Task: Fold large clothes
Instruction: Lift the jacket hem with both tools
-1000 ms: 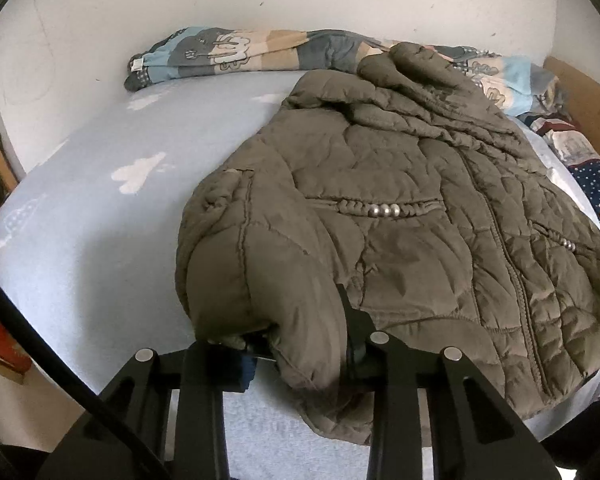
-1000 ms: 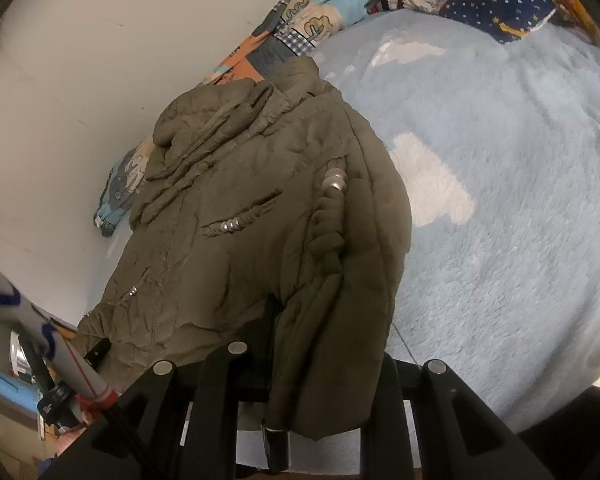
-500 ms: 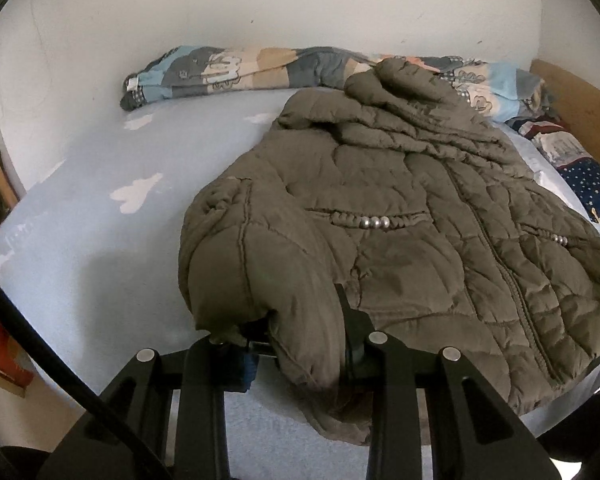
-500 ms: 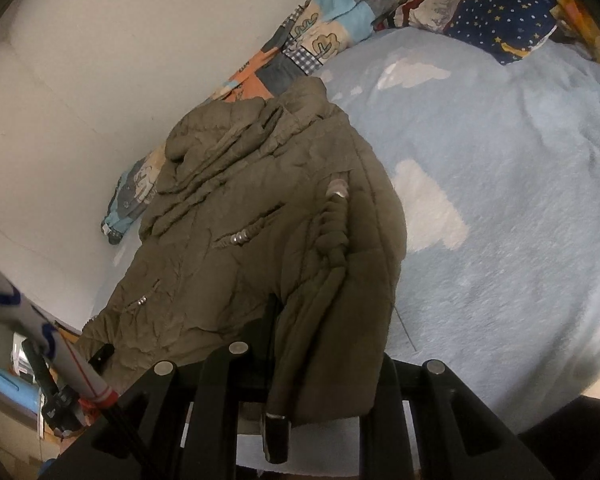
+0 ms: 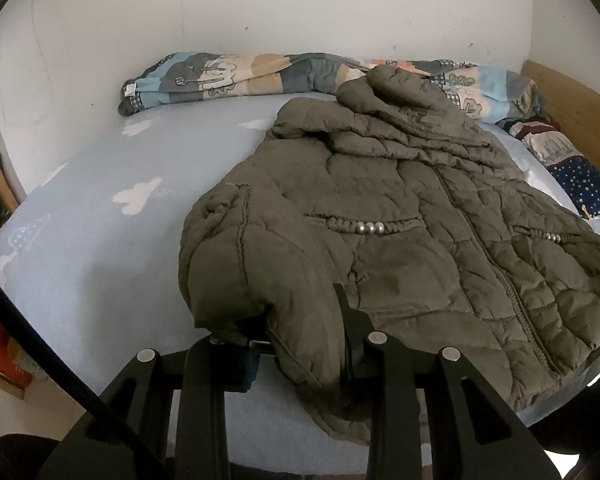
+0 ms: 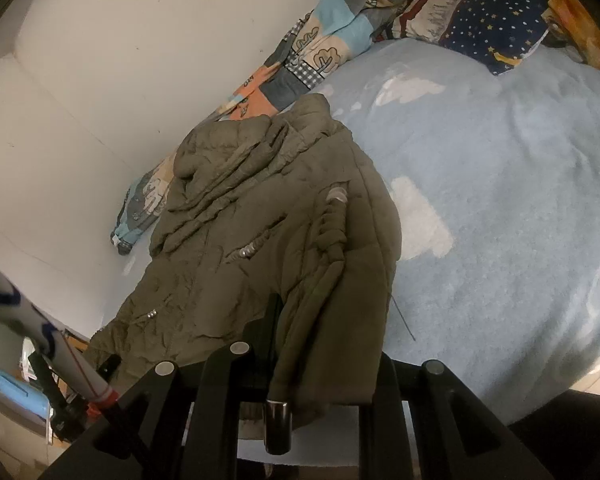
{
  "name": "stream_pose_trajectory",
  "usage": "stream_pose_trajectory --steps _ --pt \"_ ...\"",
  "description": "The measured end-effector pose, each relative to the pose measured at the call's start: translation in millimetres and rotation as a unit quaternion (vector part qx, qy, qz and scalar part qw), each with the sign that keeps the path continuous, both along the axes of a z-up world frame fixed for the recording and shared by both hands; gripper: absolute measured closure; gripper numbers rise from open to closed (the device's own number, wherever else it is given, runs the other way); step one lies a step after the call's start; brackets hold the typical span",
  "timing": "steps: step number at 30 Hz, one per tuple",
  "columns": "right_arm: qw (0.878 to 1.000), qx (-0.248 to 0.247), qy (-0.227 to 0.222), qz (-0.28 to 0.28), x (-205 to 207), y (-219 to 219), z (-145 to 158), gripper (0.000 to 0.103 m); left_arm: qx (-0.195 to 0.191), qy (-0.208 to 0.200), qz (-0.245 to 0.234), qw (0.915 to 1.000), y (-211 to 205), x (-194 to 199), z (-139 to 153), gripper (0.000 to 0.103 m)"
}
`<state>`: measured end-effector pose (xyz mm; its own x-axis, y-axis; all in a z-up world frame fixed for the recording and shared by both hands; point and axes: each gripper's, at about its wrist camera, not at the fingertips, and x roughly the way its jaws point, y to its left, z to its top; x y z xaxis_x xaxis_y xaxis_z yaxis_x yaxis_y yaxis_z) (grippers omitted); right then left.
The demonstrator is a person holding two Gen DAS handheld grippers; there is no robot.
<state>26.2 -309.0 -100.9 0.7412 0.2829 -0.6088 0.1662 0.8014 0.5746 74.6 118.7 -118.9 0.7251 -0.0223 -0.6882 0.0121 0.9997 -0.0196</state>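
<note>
Olive quilted jacket (image 5: 400, 248) on bed (image 5: 100, 248), clamped in left claw (image 5: 300, 344) and right claw (image 6: 320, 344).

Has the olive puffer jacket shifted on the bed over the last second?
Yes. In the left wrist view the jacket sits lower against the patchwork quilt by the wall, drawn toward the camera.

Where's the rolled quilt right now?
The quilt lies along the wall at the bed's far edge in the left wrist view, just behind the jacket's hood; its right end reaches the wooden headboard.
</note>
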Motion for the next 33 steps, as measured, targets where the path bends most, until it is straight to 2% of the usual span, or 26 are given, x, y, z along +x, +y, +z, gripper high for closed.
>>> stream_pose_trajectory --steps 14,33 --pt "1.000 0.000 0.002 0.001 2 1 0 0.085 0.028 -0.013 -0.003 0.9995 -10 0 3 0.073" --pt "1.000 -0.013 -0.003 0.007 8 1 9 0.085 0.036 -0.033 -0.005 0.9988 -9 -5 14 0.073"
